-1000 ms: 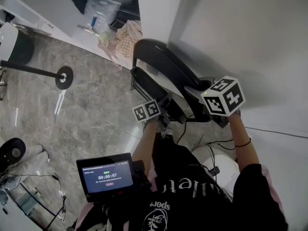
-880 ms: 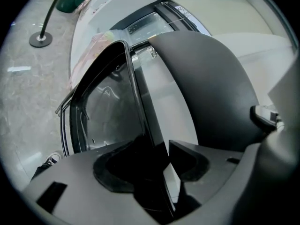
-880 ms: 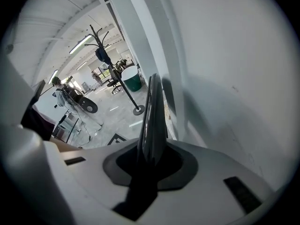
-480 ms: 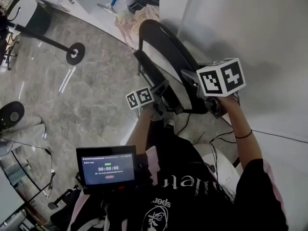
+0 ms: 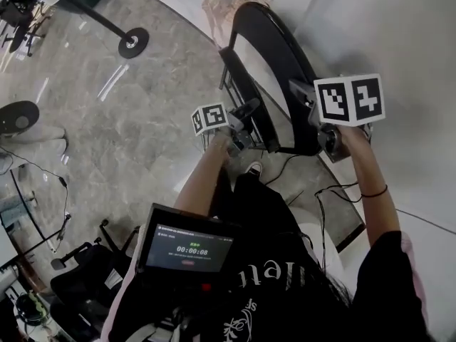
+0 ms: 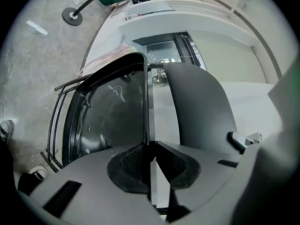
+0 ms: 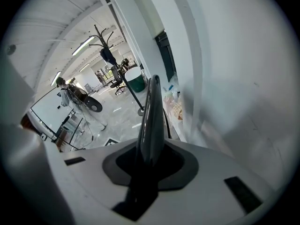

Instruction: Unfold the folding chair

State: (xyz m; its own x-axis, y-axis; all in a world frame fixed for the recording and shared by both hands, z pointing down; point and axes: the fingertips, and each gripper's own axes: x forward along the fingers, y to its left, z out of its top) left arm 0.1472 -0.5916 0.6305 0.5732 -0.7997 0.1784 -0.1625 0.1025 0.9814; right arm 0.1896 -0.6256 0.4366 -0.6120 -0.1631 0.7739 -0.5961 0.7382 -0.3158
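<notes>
- Compared with a second ago, the head view has swung: the folding chair now sits higher in the picture, and the round stand base has moved towards the top edge.
- The small screen on the person's chest has shifted to the right and looks larger.
- The light gap between the chair's two black panels looks wider than it did a second ago.
- Both marker cubes are higher in the picture than before, and the right forearm reaches further up along the wall.
- The chair stands at the edge of the grey marble floor, just beside the white wall. Its curved back is nearer the wall and its seat panel is on the open-floor side.
- The left gripper is at the near edge of the seat panel. In the left gripper view its jaws are closing and almost together. The thin black rim of the panel runs straight between them, and both pad tips touch that rim.
- The right gripper is at the near end of the curved back, close to the wall. In the right gripper view its jaws are partly spread and pinch the glossy black edge of the back, which rises upright from between the dark pads.
</notes>
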